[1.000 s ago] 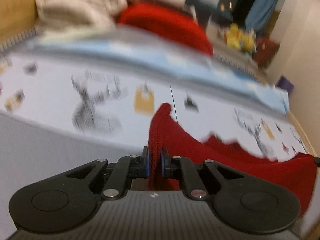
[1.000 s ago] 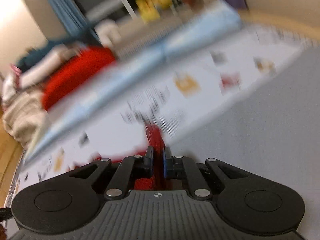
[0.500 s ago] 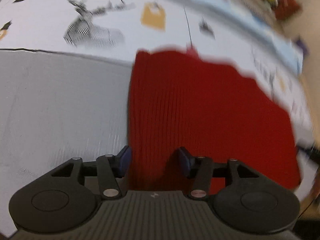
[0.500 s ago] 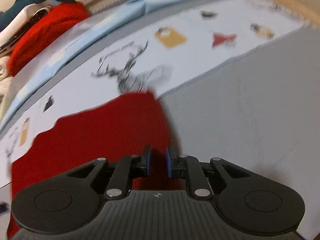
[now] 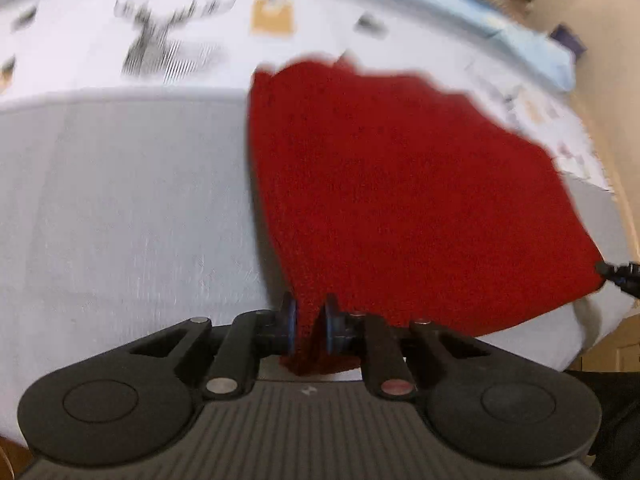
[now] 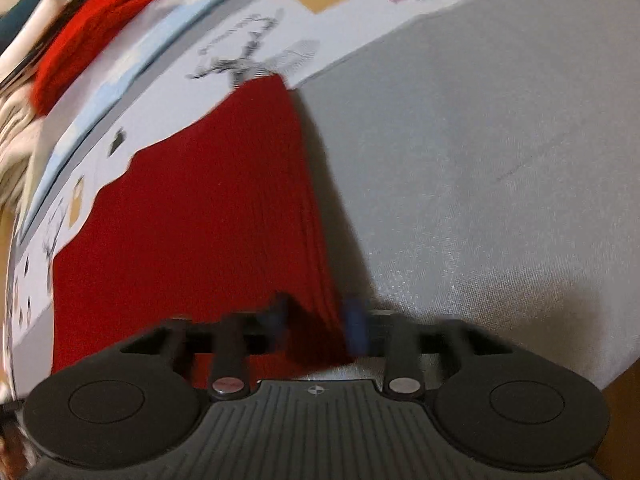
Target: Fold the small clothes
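Note:
A red knit garment [image 5: 400,180] lies spread flat across the grey sheet [image 5: 120,200] and the white printed sheet [image 5: 168,44]. My left gripper [image 5: 310,324] is at its near left corner, jaws closing, with the blue pads pinching a fold of red knit. The right gripper's tip [image 5: 618,272] shows at the garment's far right corner. In the right wrist view the red garment [image 6: 200,220] fills the left half. My right gripper [image 6: 318,324] is blurred, its jaws closing but still apart, with the garment's right edge between them.
More clothes are piled at the far side of the bed, among them a bright red knit [image 6: 88,28]. A light-blue strip [image 5: 532,48] borders the printed sheet. Grey sheet [image 6: 480,160] stretches to the right of the garment. A wooden floor edge [image 6: 624,384] shows at the lower right.
The garment hung pinched from both grippers; now it lies flat on the bed. Both grippers tipped downward. The left jaws opened wide, then closed on the near corner. The right jaws stand wider.

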{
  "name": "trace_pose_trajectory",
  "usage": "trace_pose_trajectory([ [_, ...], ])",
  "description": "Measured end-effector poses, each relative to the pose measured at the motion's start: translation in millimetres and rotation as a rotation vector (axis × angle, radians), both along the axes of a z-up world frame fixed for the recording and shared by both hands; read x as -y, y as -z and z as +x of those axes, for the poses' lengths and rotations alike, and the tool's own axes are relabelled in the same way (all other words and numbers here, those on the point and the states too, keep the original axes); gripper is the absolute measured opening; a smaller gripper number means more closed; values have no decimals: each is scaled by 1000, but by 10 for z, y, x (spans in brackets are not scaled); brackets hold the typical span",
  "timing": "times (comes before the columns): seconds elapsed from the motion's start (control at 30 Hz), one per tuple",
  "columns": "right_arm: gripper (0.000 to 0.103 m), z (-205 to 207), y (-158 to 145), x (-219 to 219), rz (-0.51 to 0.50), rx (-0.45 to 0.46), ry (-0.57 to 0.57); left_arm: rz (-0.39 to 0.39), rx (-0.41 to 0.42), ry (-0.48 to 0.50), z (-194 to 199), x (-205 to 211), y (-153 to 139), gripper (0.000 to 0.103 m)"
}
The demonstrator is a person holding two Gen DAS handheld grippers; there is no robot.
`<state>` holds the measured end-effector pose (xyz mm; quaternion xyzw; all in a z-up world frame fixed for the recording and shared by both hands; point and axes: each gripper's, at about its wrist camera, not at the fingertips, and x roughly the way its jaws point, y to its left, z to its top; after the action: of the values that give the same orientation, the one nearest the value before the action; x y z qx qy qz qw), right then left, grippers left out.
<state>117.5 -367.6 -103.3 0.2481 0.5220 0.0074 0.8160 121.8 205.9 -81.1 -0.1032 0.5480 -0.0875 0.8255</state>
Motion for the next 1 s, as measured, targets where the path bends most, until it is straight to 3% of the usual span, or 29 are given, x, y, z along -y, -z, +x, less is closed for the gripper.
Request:
trace_pose_trajectory([
  [0.07, 13, -97, -188, 4, -13, 105, 17, -1, 38, 0, -84, 6, -108, 13],
  [0.13, 13, -180, -320, 49, 22, 167, 64, 49, -22, -1, -115, 20, -17, 13],
  [0.23, 13, -166, -172, 3, -38, 54, 59, 123, -123, 21, -116, 111, 161, 15],
  [0.3, 14, -104, 12, -79, -87, -54, 10, 139, -124, -12, -114, 127, 149, 19],
  [0.37, 18, -84, 26, -119, -119, -71, -16, 148, -68, -37, -152, 129, 13, 22],
  [0.43, 18, -105, -127, -133, -153, -11, -24, 170, 24, -33, -203, 189, -153, 26],
  [0.5, 23, -170, -328, -180, -230, 91, -41, 139, 73, 10, -255, 297, -233, 26],
  [0.57, 23, -236, -468, -234, -291, 187, -77, 119, 52, 75, -239, 419, -191, 26],
  [0.63, 23, -234, -478, -281, -271, 221, -120, 153, -1, 138, -209, 562, -45, 26],
  [0.73, 26, -126, -280, -372, -185, 144, -197, 269, -101, 182, -169, 717, 250, 26],
  [0.83, 26, 6, 32, -448, -249, -30, -260, 285, -96, 179, -174, 773, 250, 26],
  [1.0, 26, -20, -23, -476, -252, -19, -270, 281, -96, 172, -236, 709, 226, 26],
])
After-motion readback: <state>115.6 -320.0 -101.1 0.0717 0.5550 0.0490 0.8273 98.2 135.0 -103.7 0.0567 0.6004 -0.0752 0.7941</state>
